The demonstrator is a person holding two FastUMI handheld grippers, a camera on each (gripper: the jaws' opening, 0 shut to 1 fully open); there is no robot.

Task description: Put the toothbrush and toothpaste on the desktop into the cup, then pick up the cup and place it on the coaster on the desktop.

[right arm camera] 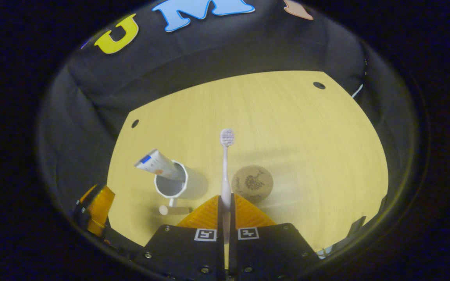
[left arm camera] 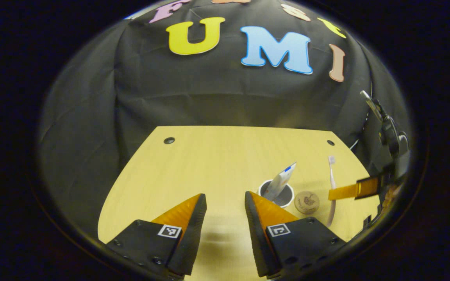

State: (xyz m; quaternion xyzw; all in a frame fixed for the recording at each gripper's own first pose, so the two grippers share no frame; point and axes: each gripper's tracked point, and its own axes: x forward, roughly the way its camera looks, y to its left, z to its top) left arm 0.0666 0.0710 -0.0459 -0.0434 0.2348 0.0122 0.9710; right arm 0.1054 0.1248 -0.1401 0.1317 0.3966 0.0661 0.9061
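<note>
A: Where does the toothbrush [right arm camera: 225, 171] lie?
B: Clamped between the right gripper [right arm camera: 225, 201] fingers, long axis straight ahead, bristles forward. The cup [right arm camera: 172, 183], toothpaste [right arm camera: 156, 164] inside, stands just left; the coaster [right arm camera: 252, 183] just right.
A: And the left gripper [left arm camera: 225, 203]?
B: Spread, empty; its view shows the cup's mouth [left arm camera: 277, 193] from above.

No readable text: the toothpaste [right arm camera: 158, 165] print and the coaster [right arm camera: 252, 182] emblem are too blurred.

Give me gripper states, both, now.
Left gripper: open, holding nothing.
Right gripper: shut on the toothbrush.
</note>
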